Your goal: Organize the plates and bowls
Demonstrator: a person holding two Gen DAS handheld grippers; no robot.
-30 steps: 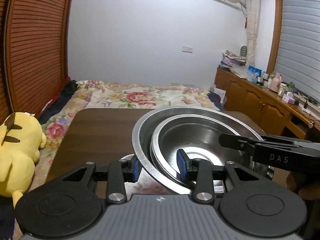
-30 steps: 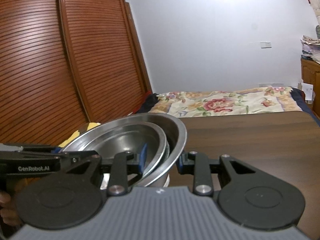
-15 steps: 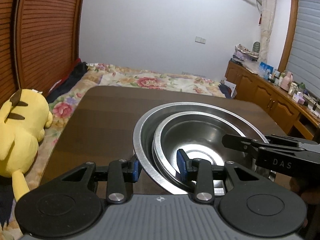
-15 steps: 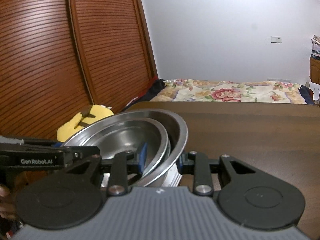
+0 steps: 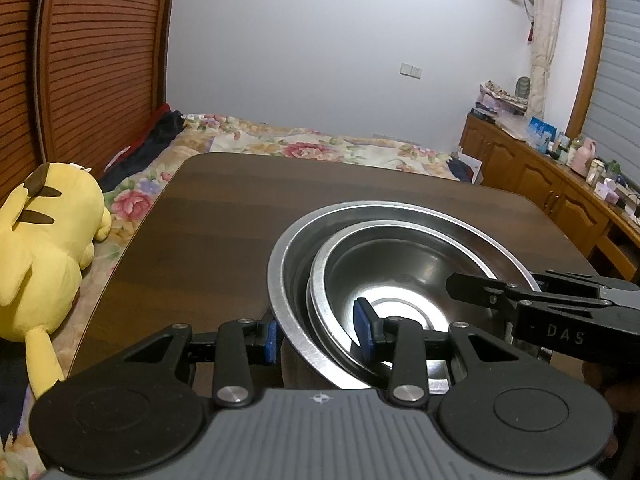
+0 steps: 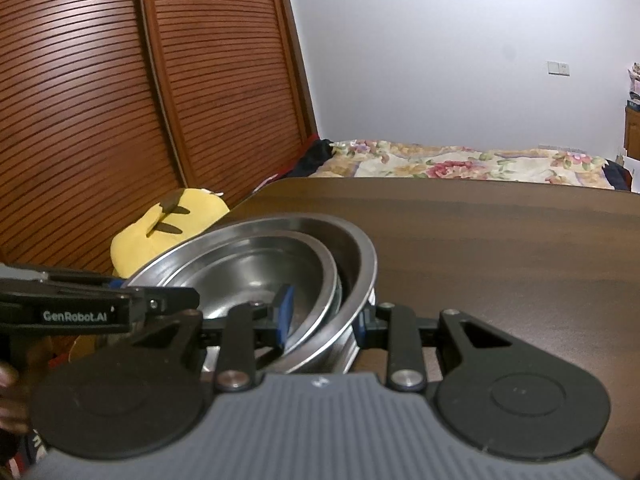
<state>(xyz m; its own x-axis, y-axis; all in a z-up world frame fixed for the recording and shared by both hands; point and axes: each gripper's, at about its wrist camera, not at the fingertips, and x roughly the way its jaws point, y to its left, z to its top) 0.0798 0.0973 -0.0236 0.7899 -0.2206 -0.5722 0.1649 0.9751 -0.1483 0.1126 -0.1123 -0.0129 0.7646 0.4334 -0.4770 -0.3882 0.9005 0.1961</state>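
Dark wooden surface point(image 5: 224, 216) fills the middle ground, with a floral bed beyond it. Over its near right portion sits a stack of steel bowls: a small bowl point(image 5: 400, 276) nested off-centre inside a large bowl point(image 5: 296, 236). Left gripper point(image 5: 316, 336) pinches the near-left rims, one blue-padded finger point(image 5: 363, 322) inside the small bowl, the other outside the large bowl's wall. Right gripper point(image 6: 322, 320) clamps the opposite side likewise. Both bowls are polished and round, with a broad rolled lip.
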